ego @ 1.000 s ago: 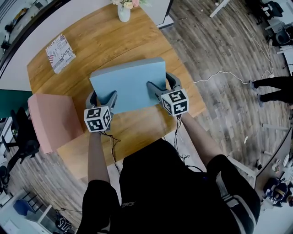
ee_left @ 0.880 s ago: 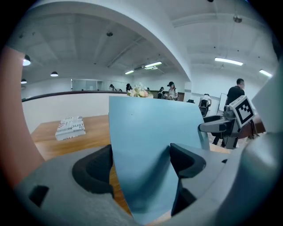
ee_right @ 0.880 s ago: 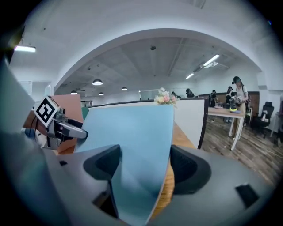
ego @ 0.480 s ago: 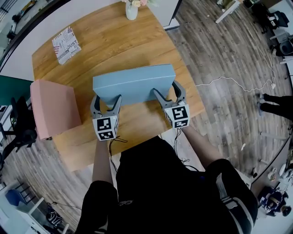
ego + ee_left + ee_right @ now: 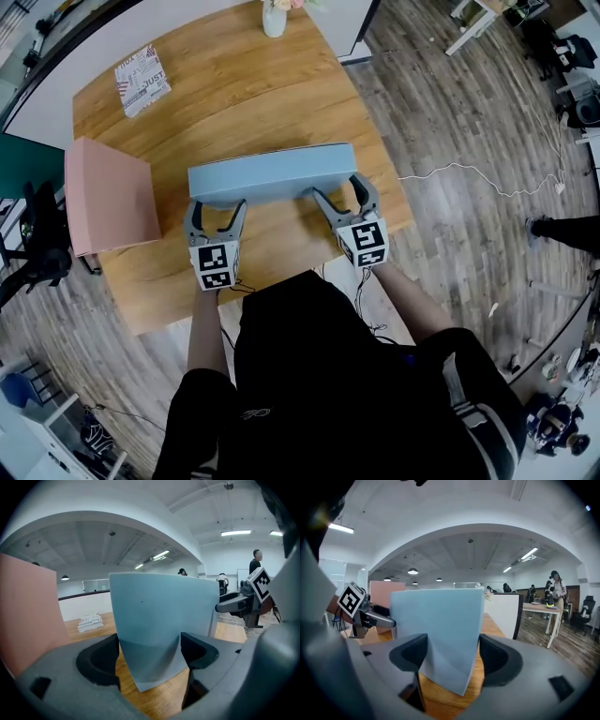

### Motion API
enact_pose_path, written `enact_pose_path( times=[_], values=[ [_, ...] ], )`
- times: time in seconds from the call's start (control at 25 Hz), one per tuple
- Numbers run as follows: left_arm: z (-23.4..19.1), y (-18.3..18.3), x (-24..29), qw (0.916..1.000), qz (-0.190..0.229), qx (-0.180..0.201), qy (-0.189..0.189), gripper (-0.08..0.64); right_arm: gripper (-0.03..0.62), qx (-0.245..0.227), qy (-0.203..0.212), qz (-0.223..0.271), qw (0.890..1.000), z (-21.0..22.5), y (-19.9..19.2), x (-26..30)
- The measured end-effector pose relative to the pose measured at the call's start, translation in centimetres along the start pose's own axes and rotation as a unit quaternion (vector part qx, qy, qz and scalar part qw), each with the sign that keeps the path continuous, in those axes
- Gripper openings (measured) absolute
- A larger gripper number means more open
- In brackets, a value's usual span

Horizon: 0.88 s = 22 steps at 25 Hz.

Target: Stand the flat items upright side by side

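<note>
Where a wooden table [image 5: 234, 94] meets plank flooring [image 5: 450, 112], left gripper [image 5: 217, 208] and right gripper [image 5: 337, 192] clamp the upright blue panel [image 5: 270, 173], lengthwise left-to-right.

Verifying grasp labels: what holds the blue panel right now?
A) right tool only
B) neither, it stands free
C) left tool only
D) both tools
D: the left tool and the right tool each pinch the near edge of the blue panel, and each gripper view shows it between the jaws.
</note>
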<state>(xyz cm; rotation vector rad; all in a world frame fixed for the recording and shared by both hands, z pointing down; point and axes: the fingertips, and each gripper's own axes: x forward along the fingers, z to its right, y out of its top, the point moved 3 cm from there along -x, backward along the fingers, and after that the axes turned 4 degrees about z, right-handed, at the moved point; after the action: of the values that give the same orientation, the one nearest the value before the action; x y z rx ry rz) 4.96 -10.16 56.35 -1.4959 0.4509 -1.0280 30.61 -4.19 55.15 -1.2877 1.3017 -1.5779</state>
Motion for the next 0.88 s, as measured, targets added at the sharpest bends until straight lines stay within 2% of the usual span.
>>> enact_pose_path(
  times=[0.2,0.4,0.6,0.76,0.88],
  values=[
    [0.3,-0.3,-1.0,0.9999,-0.004,0.008,0.012,0.420,0.351,-0.005,0.025,-0.013,1.000,-0.3,-0.5,-0.8],
    [0.4,-0.2,-1.5,0.9997,-0.002,0.003,0.026,0.421,0.352,-0.005,0.045,-0.015,0.999,-0.2,-0.7,-1.3],
    [0.0,-0.6,-2.4,0.9990,-0.007,-0.013,0.041,0.422,0.380,-0.010,0.070,-0.030,0.997,0.1,-1.1,-2.1],
    [-0.4,-1.6,-3.7,0.9985,-0.018,-0.030,0.043,0.422,0.383,-0.047,0.090,-0.041,0.994,1.4,-0.4,-4.7],
    [-0.9,-2.2,-4.8,0.9978,-0.023,-0.044,0.043,0.420,0.383,-0.090,0.120,-0.039,0.988,2.0,2.5,-6.3]
  ],
)
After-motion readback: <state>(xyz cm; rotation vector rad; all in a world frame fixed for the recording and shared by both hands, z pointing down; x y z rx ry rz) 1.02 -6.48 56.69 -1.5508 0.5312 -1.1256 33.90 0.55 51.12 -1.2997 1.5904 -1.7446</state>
